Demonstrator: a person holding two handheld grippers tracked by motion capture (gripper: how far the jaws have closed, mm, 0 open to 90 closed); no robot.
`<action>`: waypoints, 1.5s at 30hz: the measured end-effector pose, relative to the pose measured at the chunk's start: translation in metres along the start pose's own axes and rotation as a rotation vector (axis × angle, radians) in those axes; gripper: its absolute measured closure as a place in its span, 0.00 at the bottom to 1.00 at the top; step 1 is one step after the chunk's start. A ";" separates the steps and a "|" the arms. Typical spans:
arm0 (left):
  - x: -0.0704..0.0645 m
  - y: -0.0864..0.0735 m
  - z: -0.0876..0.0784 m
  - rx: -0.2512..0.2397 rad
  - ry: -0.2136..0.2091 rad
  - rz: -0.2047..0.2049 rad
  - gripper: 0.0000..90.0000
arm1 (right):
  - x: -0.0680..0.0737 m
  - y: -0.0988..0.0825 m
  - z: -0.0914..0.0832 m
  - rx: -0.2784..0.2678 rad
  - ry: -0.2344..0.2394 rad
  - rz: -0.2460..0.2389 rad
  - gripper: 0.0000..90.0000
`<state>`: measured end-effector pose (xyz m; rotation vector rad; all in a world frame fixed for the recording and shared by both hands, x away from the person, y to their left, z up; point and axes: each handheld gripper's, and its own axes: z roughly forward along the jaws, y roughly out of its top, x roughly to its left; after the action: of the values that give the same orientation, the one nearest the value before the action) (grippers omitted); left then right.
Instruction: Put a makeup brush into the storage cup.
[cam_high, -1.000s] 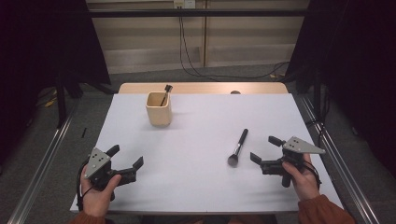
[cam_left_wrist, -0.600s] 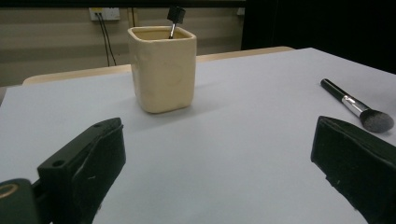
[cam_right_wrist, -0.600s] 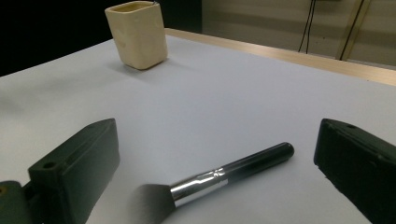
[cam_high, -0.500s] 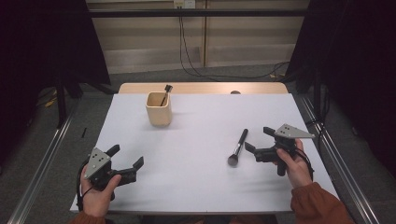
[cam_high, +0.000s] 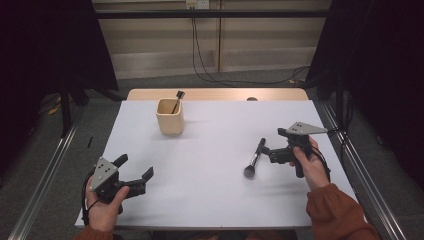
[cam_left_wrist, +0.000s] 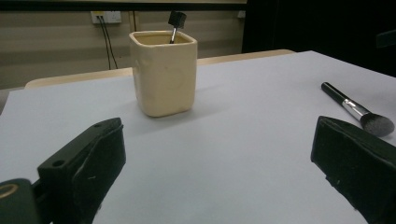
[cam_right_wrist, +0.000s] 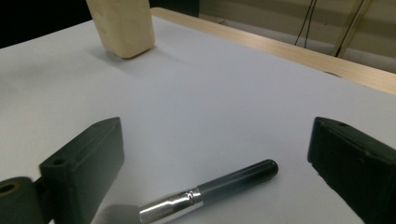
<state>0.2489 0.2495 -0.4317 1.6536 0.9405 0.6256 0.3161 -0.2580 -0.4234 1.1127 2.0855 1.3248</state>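
While the brush (cam_high: 254, 161) lies flat on the white table (cam_high: 210, 190), both grippers are held low over it with jaws apart.

Right gripper (cam_high: 265, 152): jaws spread wide; in the right gripper view the brush handle (cam_right_wrist: 236, 178) lies on the table between them, touching neither.
Right gripper position: right of table centre in the high view, just beside the brush, pointing left toward it.
Right hand (cam_high: 311, 165): wraps the gripper's grip; an orange sleeve (cam_high: 340, 215) enters from the bottom right.
Brush: black handle, silver ferrule (cam_right_wrist: 172, 207), dark bristle head (cam_high: 249, 172).
Brush orientation: handle end points to the far side of the table, bristle head to the near side, slightly tilted in the high view.
Brush location: right half of the table, well apart from the cup (cam_high: 170, 116).
Left gripper (cam_high: 136, 172): jaws spread wide, nothing between them; the left gripper view shows bare table in the gap.
Left gripper position: near left corner of the table, pointing right and toward the far side.
Left hand (cam_high: 104, 207): holds the gripper from below at the near table edge.
Cup: cream, square-sided, upright, far left part of the table.
Cup contents: a second brush (cam_high: 176, 100) stands in it, leaning, its black end above the rim.
Table: white top; a wooden strip (cam_high: 220, 94) shows along the far edge.
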 end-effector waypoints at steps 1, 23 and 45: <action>0.000 0.000 0.000 0.001 0.000 0.000 0.04 | -0.001 0.001 0.001 0.009 0.009 -0.003 0.04; 0.000 0.000 0.002 0.011 -0.003 0.002 0.04 | -0.022 0.021 0.017 0.280 0.101 -0.080 0.02; 0.000 0.000 0.002 0.002 -0.009 -0.003 0.04 | -0.029 0.027 0.035 0.498 0.104 -0.208 0.05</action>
<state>0.2504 0.2486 -0.4322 1.6559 0.9368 0.6147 0.3690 -0.2561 -0.4168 0.9864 2.6129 0.7999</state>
